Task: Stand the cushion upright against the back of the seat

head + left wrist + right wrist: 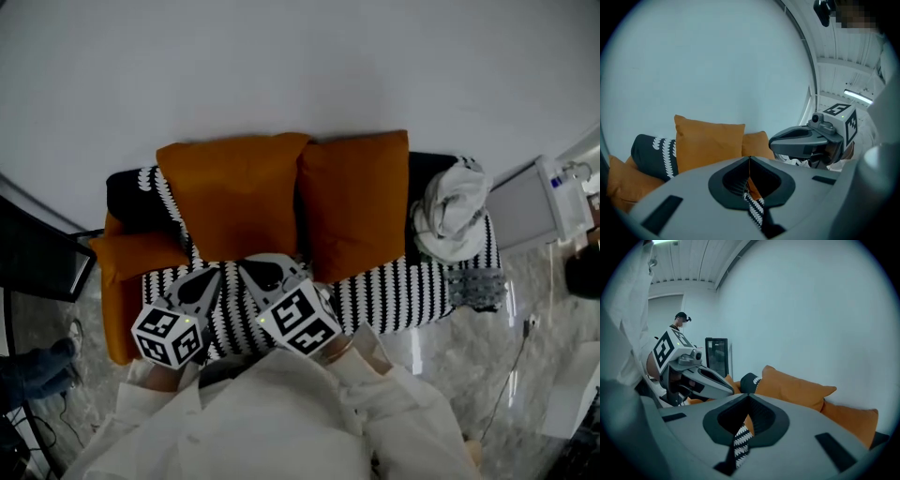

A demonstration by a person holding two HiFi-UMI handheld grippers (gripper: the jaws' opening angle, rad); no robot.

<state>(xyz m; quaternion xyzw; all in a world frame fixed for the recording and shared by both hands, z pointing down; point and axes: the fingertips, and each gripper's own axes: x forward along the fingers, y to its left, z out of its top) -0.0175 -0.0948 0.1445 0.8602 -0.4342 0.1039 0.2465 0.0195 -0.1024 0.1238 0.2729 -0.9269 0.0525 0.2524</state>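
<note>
Against the bare white wall, the wide orange cushion (230,192) and the narrow orange cushion (356,202) stand upright on the striped sofa's (403,295) back. The job looks done to me, which would explain why the left claw (208,277) and right claw (262,272) hang clenched and empty over the seat. Only the gripper views show the jaws meeting on nothing; only the head view shows the white cloth bundle (452,211).

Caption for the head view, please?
Shut, empty left gripper and right gripper hover over a striped seat; two orange cushions stand against its back.
</note>
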